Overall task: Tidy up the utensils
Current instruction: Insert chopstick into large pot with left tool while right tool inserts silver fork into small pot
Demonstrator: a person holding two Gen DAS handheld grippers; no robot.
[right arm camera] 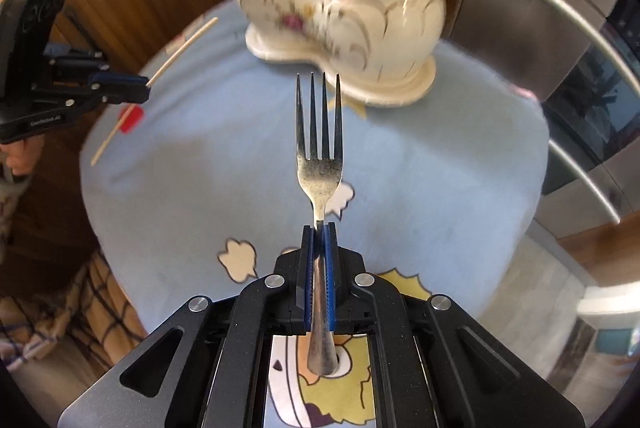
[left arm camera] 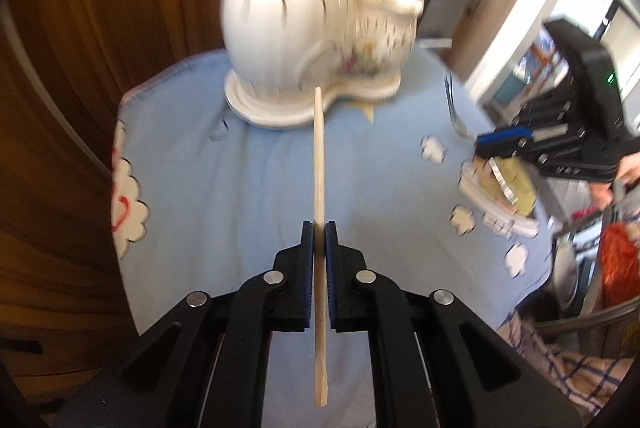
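Observation:
My left gripper [left arm camera: 319, 226] is shut on a wooden chopstick [left arm camera: 319, 156] that points at the white ceramic double holder [left arm camera: 288, 40] ahead. The holder's tall pot has chopsticks in it, its small pot [left arm camera: 384, 36] has yellow-topped utensils. My right gripper [right arm camera: 319, 228] is shut on a metal fork [right arm camera: 320, 132], tines forward, just short of the holder [right arm camera: 344, 16]. The left gripper [right arm camera: 120, 86] with its chopstick [right arm camera: 180, 50] shows at left in the right wrist view. The right gripper [left arm camera: 504, 144] shows at right in the left wrist view, above the cloth.
A light blue cloth with cloud prints [left arm camera: 224, 188] covers the round table. Wooden wall panels [left arm camera: 80, 48] stand behind on the left. A steel appliance with handles [right arm camera: 560, 40] stands at right. A checked towel [right arm camera: 60, 308] hangs off the table's edge.

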